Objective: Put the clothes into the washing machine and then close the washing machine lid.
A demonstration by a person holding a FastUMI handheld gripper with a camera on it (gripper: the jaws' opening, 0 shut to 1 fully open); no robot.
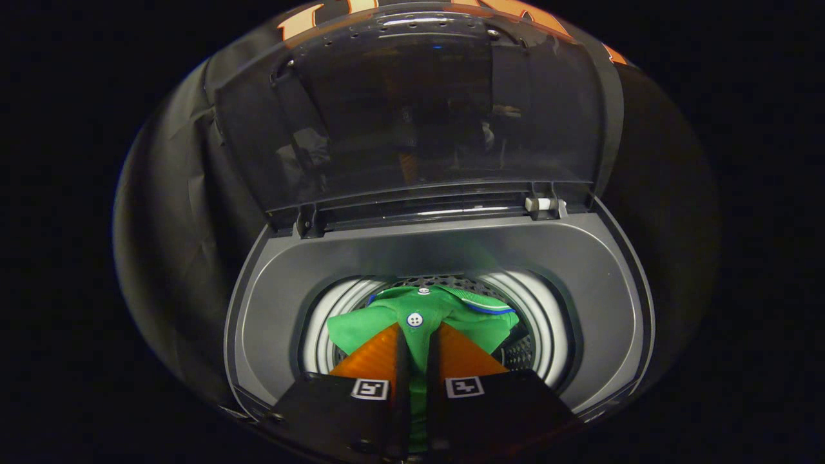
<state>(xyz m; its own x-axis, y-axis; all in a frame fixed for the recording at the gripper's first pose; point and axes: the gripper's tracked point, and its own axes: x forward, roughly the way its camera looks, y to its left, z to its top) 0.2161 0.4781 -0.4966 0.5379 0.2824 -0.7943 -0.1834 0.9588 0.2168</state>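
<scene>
Over the washing machine (pixel 599 303) drum, the fingers (pixel 416 341) pinch a green shirt (pixel 464 319), hanging just above the opening, lid (pixel 412 109) upright beyond.

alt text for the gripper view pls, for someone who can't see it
The tongs are shut on a green shirt, holding it over the washing machine's drum. Beyond them the tinted lid stands raised.
</scene>
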